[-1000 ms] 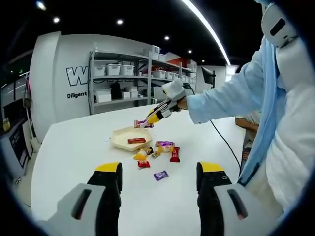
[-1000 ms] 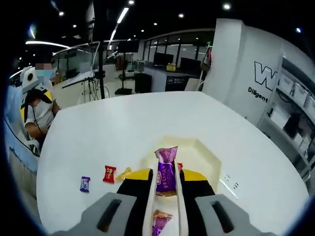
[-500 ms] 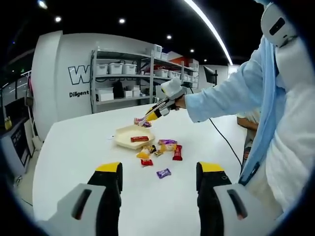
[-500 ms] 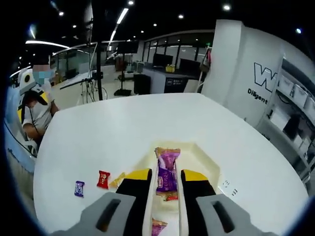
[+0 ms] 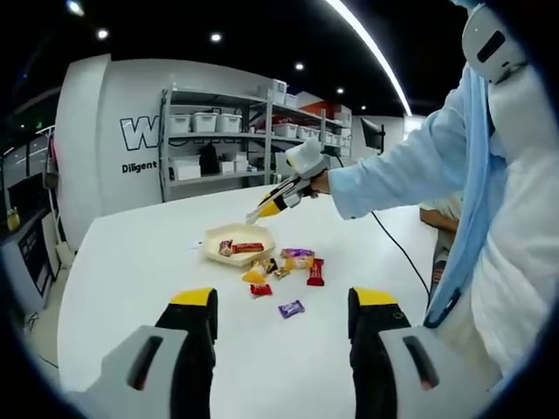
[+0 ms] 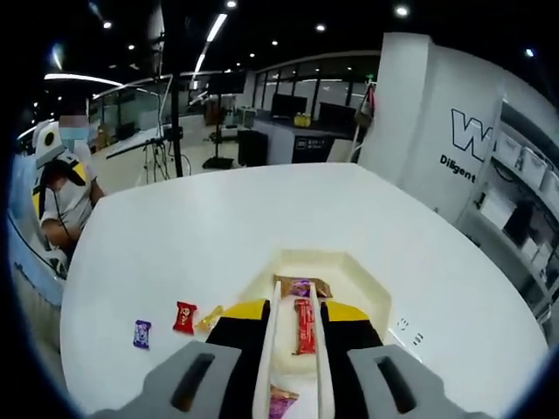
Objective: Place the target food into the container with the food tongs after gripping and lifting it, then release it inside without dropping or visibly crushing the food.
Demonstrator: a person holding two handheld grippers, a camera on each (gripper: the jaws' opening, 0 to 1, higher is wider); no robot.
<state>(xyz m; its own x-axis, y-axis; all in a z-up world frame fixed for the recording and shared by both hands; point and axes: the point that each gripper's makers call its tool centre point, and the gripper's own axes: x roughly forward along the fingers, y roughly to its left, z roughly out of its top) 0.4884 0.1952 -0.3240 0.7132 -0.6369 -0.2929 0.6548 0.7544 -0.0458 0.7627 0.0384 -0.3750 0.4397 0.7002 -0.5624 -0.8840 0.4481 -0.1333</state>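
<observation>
Nearest the camera in the left gripper view, the left gripper [image 5: 281, 349] hovered over the white table [image 5: 122, 288] with its yellow-tipped jaws spread wide and nothing between them, well short of the loose sweets: a purple-wrapped candy [image 5: 291, 308], a small red one [image 5: 255, 290] and a red bar [image 5: 314, 271]. Beyond them the cream container [image 5: 239, 254] held the purple-wrapped snack [image 6: 301, 286], lying beside a red-wrapped bar [image 6: 303, 325] in the right gripper view. The right gripper [image 6: 295, 323] was pressed onto the white food tongs [image 6: 271, 349], whose arms stood parted just above the container and gripped nothing; whether their tips touched the wrappers could not be told from either view. The chief risk from here appeared to be a careless withdrawal: tongs dragged back low could snag the snack or the red bar and flick it over the shallow rim, or nudge the light container across the table. Shelving [image 5: 218, 144] lined the far wall.
</observation>
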